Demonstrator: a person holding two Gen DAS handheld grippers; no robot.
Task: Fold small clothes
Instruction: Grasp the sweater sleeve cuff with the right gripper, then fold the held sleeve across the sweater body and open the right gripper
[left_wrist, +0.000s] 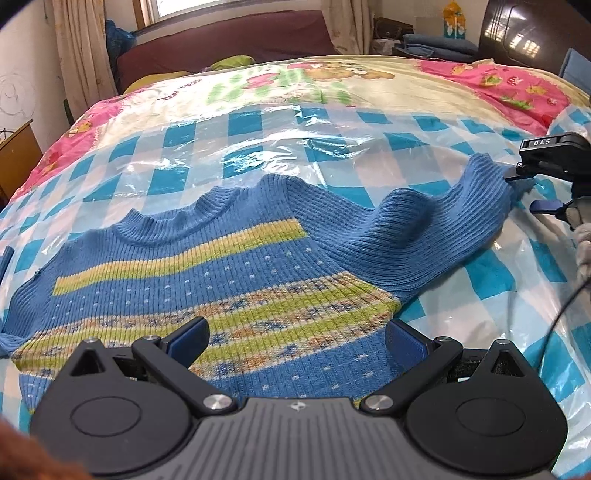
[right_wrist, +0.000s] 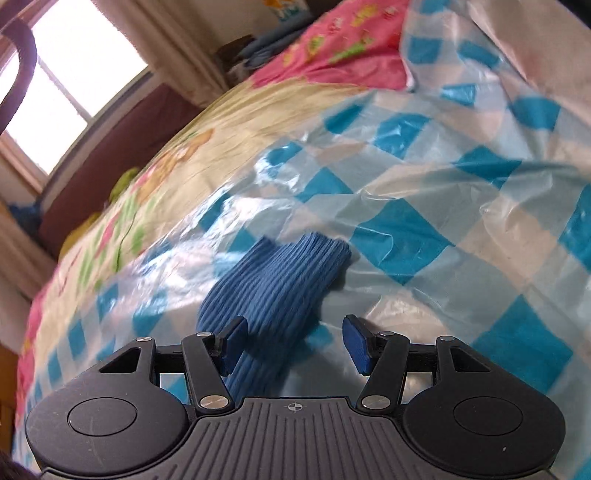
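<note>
Closest in: left tool (left_wrist: 297, 338), jaws spread wide, gripping nothing, hanging just above the lower stripes of the sweater (left_wrist: 221, 266). Probably parked there to pin or lift the hem side during the sleeve fold; a judgement, not a thing seen.

Sweater laid flat, front up, collar away from the camera, on a blue-checked plastic sheet (left_wrist: 258, 125) spread over the bed quilt (left_wrist: 369, 85). Sheet likely there as a smooth, clean surface under the knit.

Right sleeve (left_wrist: 424, 229) stretched out from the sweater's body, rumpled into a wave halfway along, cuff ending at the right tool (left_wrist: 528, 190). Right tool likewise released: pads apart on either side of the sleeve, not pinched on it. Lined up along the sleeve, seemingly for a grasp near the cuff before a fold inward over the sweater's chest.

Hard to make out: contact or mere nearness between the knit and the right tool's left pad (right_wrist: 234, 345). Smeared across much of the right wrist view, so little fine detail there.

Cut off: what looks like the left sleeve (left_wrist: 6, 260), only a blue sliver at the frame edge beside the sweater's body. Hidden: the hem, behind the left tool's own housing. Out of the right wrist view altogether: the sweater's striped body.
</note>
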